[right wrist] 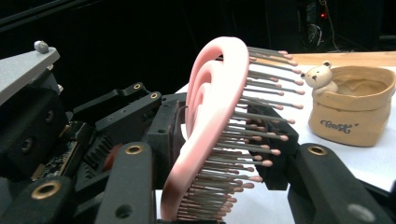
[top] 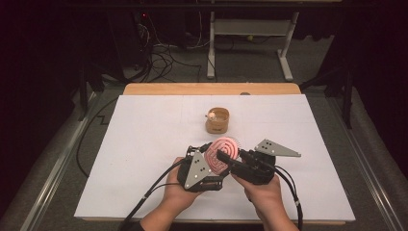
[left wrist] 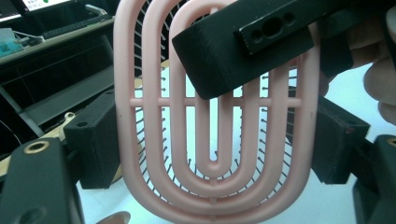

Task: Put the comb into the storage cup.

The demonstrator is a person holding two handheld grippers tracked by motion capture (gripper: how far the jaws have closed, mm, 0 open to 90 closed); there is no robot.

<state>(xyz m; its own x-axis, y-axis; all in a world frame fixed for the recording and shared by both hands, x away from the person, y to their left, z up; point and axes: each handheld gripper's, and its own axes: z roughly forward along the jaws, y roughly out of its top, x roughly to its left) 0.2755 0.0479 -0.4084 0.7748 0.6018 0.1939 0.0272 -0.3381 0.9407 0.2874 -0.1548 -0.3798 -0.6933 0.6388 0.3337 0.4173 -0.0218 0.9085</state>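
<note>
A pink oval brush head (top: pixel 226 144) with metal bristles is held up over the white table (top: pixel 144 144) between both hands. In the left gripper view its ribbed back (left wrist: pixel 154 116) faces the camera. My left gripper (left wrist: pixel 215 140) is shut on its two long edges. In the right gripper view the brush (right wrist: pixel 210 93) stands edge-on, bristles pointing right. My right gripper (right wrist: pixel 219 144) is shut on it, one pad on the back and the other on the bristle tips. One right finger (left wrist: pixel 243 46) crosses the brush's top in the left gripper view.
A tan cup (top: pixel 217 122) with a small bear figure (right wrist: pixel 320 77) on its rim stands just beyond the brush. Cables trail from both grippers toward the near table edge. A table frame (top: pixel 250 29) and floor cables lie beyond the far edge.
</note>
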